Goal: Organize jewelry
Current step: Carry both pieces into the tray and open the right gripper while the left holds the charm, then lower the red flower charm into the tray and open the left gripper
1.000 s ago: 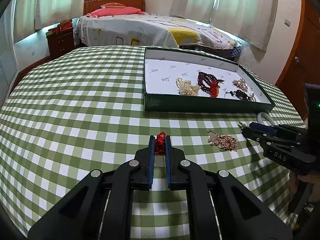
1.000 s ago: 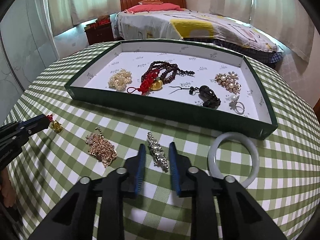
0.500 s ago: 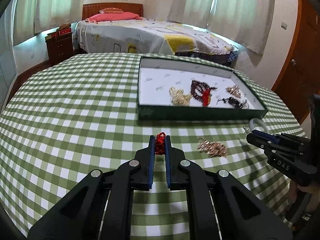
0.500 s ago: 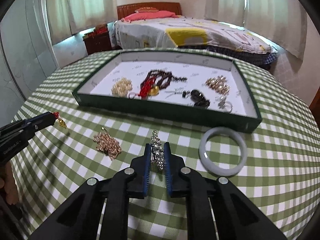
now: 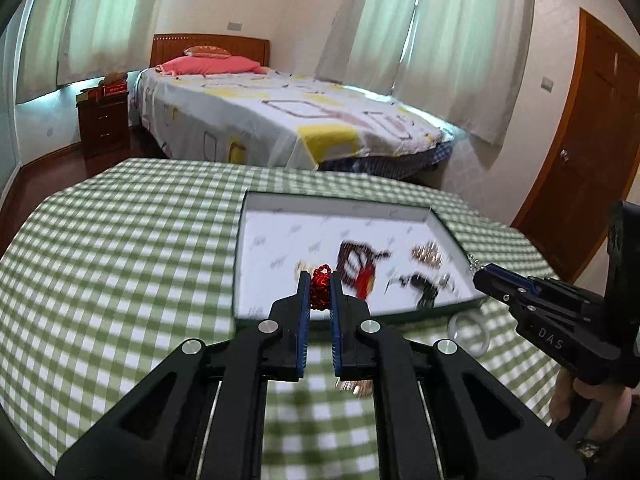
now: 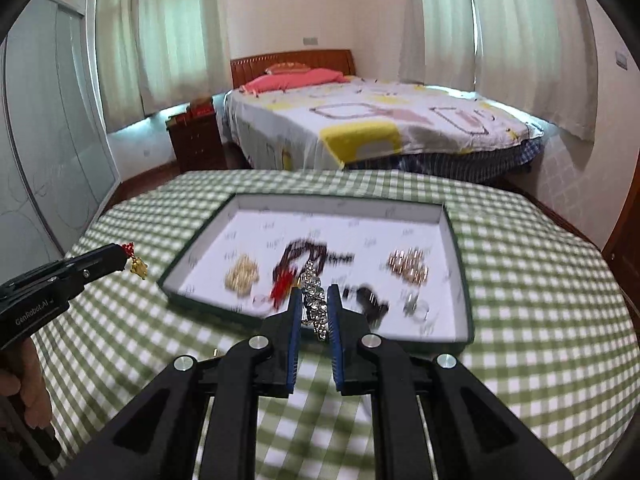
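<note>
My left gripper (image 5: 320,280) is shut on a red knotted charm (image 5: 320,290) with a gold pendant (image 6: 138,267) and holds it above the table in front of the green tray (image 5: 360,316). My right gripper (image 6: 314,294) is shut on a silver rhinestone bracelet (image 6: 314,304), lifted before the tray's near wall (image 6: 320,330). The tray holds a pearl piece (image 6: 242,278), dark red beads (image 6: 304,252), a gold brooch (image 6: 408,266), a black piece (image 6: 370,300) and a ring (image 6: 416,308). A jade bangle (image 5: 468,330) and a gold chain (image 5: 356,387) lie on the cloth.
The table has a green checked cloth (image 5: 120,260). A bed (image 5: 280,120) and a nightstand (image 5: 104,120) stand beyond it, and a wooden door (image 5: 592,140) is at the right. The person's hands (image 5: 576,392) hold the grippers.
Both grippers have risen off the cloth with their pieces and moved toward the tray. The right gripper closed on the silver bracelet a second ago.
</note>
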A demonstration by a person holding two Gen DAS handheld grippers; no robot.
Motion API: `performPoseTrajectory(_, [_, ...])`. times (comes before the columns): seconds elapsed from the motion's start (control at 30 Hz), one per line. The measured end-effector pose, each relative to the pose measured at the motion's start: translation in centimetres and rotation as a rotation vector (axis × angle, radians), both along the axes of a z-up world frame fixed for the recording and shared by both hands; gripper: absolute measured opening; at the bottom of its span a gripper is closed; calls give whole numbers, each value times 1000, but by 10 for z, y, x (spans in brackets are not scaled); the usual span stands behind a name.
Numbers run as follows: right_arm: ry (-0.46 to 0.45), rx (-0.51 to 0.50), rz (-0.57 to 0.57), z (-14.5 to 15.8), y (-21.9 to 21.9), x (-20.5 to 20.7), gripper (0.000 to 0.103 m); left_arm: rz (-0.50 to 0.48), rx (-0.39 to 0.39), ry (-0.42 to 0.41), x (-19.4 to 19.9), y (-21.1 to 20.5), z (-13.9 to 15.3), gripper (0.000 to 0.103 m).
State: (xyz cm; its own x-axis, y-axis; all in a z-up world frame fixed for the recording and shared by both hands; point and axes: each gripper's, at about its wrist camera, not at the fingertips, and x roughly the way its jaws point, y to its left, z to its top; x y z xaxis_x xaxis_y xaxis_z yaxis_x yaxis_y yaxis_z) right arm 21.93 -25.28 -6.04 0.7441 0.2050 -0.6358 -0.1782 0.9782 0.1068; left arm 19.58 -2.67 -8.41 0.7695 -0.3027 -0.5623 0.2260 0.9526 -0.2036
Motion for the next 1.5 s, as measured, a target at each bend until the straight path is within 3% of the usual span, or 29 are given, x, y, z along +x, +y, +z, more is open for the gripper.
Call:
performPoseTrajectory(0.3, [-55, -8, -28, 15, -12, 50, 13, -20, 22, -68, 59, -25, 21, 9])
performPoseTrajectory(0.53, [-72, -29, -38, 7, -15, 93, 13, -13, 42, -82, 109, -42, 15, 9])
performPoseTrajectory(0.73, [-8, -51, -30, -26, -12, 125, 13, 1, 76, 10, 154, -53, -23, 9])
performPoseTrajectory(1.07, [181, -101, -27, -74, -7, 159, 13, 21, 106, 270, 205, -52, -84, 9])
performPoseTrajectory(1.37, [266, -101, -27, -83, -7, 167, 16, 31, 143, 325, 212, -51, -89, 10])
performPoseTrajectory(1.5, [270, -101, -31, -84, -9, 167, 26, 24, 147, 331, 212, -50, -89, 18])
